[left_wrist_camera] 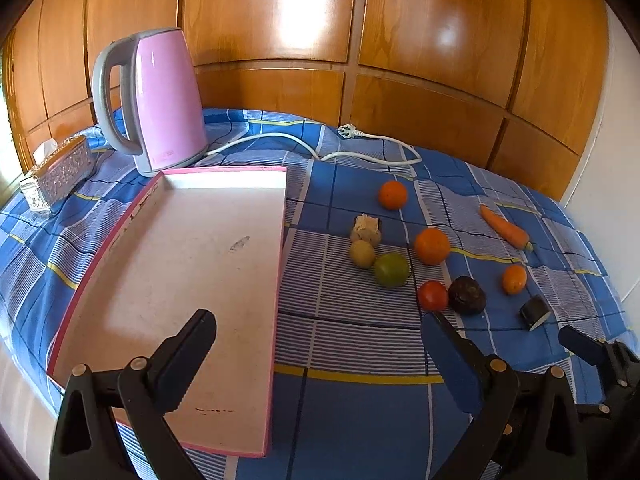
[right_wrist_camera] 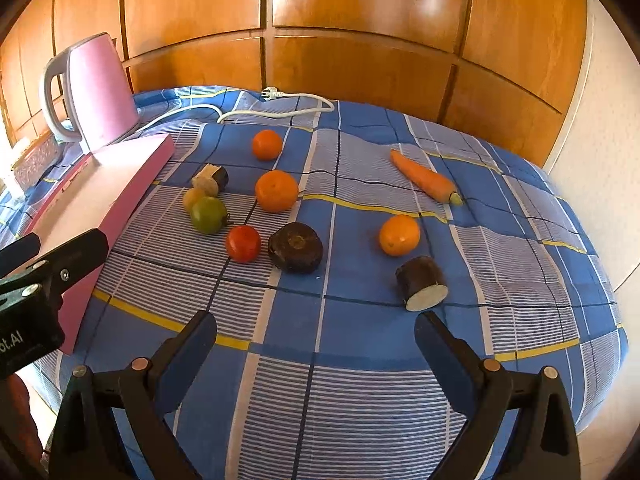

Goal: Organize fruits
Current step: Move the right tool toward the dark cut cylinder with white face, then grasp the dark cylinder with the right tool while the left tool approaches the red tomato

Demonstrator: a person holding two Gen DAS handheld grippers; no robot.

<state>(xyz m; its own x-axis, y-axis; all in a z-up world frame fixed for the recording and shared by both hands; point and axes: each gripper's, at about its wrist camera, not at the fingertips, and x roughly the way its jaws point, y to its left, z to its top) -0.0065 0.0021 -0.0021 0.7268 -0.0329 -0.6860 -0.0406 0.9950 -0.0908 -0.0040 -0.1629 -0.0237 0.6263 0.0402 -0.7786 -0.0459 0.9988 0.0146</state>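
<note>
Right gripper [right_wrist_camera: 316,340]: jaws spread wide, nothing between them, held above the cloth [right_wrist_camera: 360,380] at the lower middle of the right wrist view. Left gripper [left_wrist_camera: 320,334]: also spread and empty; its left finger hangs over the tray [left_wrist_camera: 180,272], its right finger over bare cloth just right of the tray's edge.

Fruit lies loose on the cloth, none in the tray. In the right view, from nearest outward: cut dark piece [right_wrist_camera: 422,284] just above the right finger, white face toward the camera; dark round fruit [right_wrist_camera: 296,252] and tomato [right_wrist_camera: 243,243] at frame centre, close together; orange [right_wrist_camera: 399,235] right of centre; green fruit [right_wrist_camera: 208,215] and yellow fruit [right_wrist_camera: 194,197] touching, near the tray's pink wall; larger orange [right_wrist_camera: 277,191]; far orange [right_wrist_camera: 267,144]; carrot [right_wrist_camera: 424,178] upper right, long axis running upper left to lower right.

Key relation: the whole spread sits ahead of the right gripper, the tray at frame left beside the left one. Judgement: right hand is nearer most items, and the carry runs leftward across the frame. The green-yellow pair is closer to the left gripper. Kettle [left_wrist_camera: 160,100] stands behind the tray.
</note>
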